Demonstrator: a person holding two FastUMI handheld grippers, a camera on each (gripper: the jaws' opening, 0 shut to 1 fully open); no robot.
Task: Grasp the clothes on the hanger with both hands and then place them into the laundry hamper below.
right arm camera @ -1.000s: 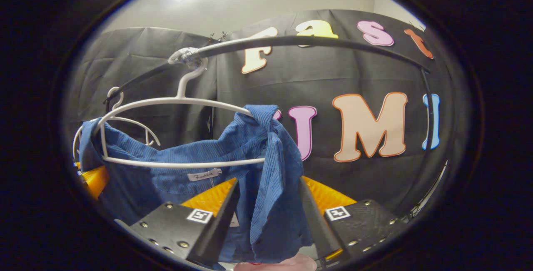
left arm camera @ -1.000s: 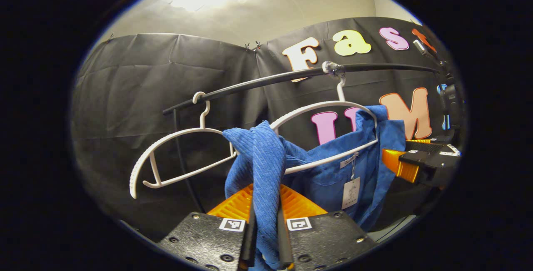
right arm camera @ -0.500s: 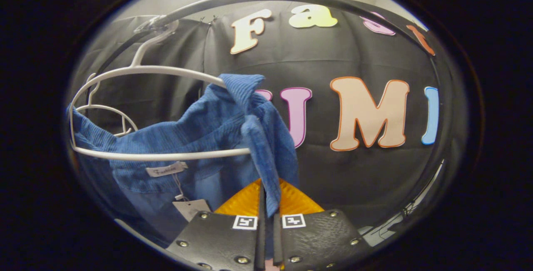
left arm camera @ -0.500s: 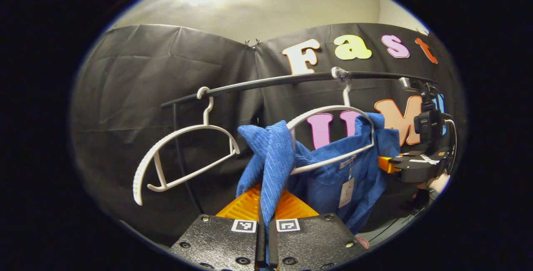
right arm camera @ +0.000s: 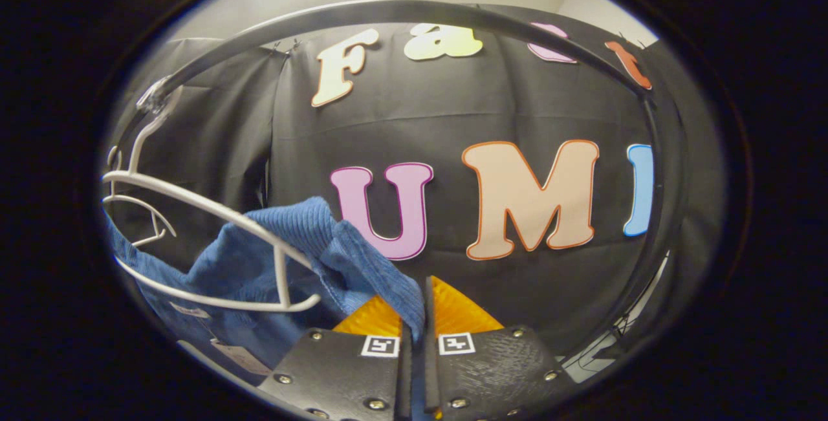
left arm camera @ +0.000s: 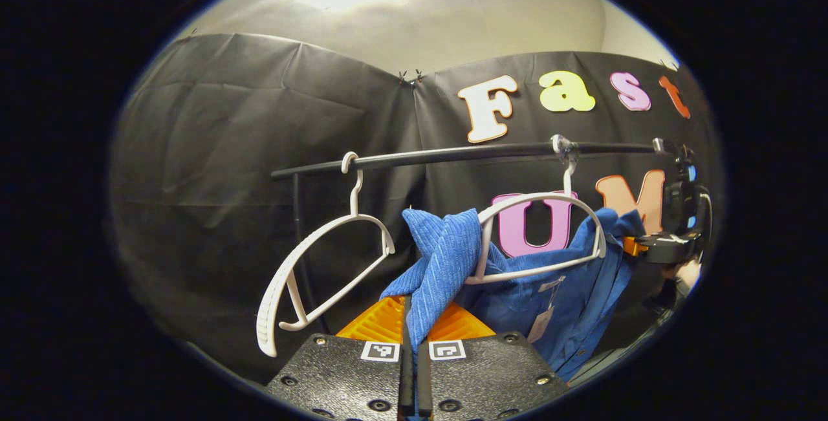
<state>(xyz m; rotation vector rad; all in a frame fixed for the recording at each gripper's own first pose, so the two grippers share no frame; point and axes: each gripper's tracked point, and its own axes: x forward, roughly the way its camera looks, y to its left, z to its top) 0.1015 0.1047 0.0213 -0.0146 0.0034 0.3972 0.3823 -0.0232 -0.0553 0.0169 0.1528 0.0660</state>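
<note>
Both grippers have drawn back and down since a second ago, dragging the blue shirt (left arm camera: 517, 279) with them. At the left gripper (left arm camera: 409, 369), the fingers are pinched together on a fold of blue cloth. At the right gripper (right arm camera: 412, 369), they likewise clamp the other shoulder. That shoulder has now slid off the end of the white hanger (right arm camera: 213, 246), which hangs from the black rail (left arm camera: 453, 154). An empty second hanger (left arm camera: 323, 266) dangles beside it. Judging by this, the shirt is nearly free; lowering it to the hamper comes next.
</note>
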